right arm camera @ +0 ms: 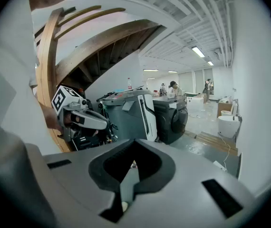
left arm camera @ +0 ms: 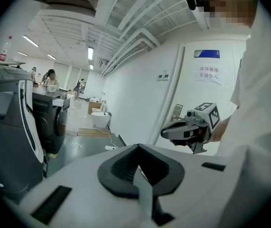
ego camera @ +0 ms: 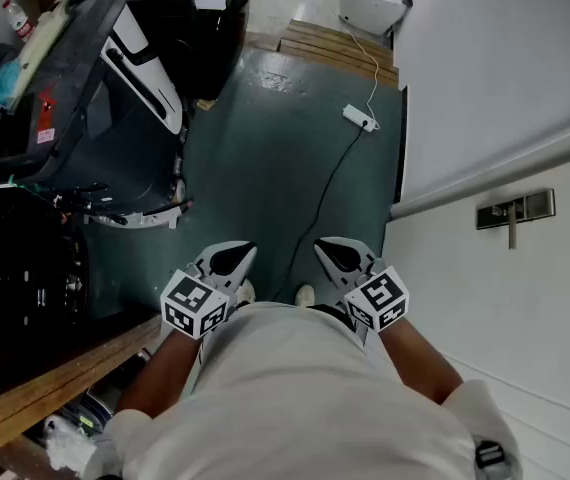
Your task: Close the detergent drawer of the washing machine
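Green-grey floor [ego camera: 285, 168] stretches out ahead of me, and both grippers hang over it, close in against the person's pale shirt [ego camera: 315, 398]. The left gripper [ego camera: 233, 260] and the right gripper [ego camera: 337, 256] sit side by side and apart, each tipped a little downward. In its own view the left gripper's jaws are pressed together with nothing between them. The right gripper's jaws are likewise fully closed and empty.

The washing machine [right arm camera: 174, 118], a dark front-loader with a round door, stands well ahead on the left side of the floor, far from both grippers. I cannot make out its detergent drawer from here. Nearer on that side leans a large grey machine with white trim [ego camera: 115, 78], and a wooden beam [ego camera: 55, 378] runs just beside my left arm.

A white power strip [ego camera: 359, 118] lies on the floor with its cable trailing toward me. Beyond it sit a wooden pallet [ego camera: 335, 43] and a white basin [ego camera: 373, 3]. A metal door handle [ego camera: 513, 211] is on the white wall at right.
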`<state>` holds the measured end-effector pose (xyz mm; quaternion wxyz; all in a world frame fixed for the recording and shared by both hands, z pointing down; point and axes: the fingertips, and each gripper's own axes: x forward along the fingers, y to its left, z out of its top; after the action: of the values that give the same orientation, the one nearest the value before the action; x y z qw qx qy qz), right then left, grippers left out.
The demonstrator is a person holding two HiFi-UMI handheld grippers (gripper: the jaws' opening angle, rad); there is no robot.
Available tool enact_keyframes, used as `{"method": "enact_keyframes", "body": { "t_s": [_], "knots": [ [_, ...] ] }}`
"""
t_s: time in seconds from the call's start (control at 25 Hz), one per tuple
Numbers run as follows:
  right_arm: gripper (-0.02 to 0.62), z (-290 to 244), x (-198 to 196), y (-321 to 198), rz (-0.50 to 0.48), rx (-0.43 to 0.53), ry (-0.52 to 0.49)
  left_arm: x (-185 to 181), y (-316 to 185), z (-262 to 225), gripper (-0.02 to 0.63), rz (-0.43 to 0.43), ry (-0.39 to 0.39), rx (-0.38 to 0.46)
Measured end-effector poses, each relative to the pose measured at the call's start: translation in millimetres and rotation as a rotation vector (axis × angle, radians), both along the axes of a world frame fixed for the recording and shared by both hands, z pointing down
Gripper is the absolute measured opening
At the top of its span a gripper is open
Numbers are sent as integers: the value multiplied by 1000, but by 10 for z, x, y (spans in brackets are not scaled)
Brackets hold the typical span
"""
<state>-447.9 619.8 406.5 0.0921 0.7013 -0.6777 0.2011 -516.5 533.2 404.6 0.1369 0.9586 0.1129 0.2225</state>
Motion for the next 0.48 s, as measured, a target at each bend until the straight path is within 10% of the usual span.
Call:
{"method": "enact_keyframes", "body": {
  "t_s": [0.48],
  "knots": [
    [3,18,582,980,58,46,-32,490,1119,-28,-3,21,-30,2]
  ]
}}
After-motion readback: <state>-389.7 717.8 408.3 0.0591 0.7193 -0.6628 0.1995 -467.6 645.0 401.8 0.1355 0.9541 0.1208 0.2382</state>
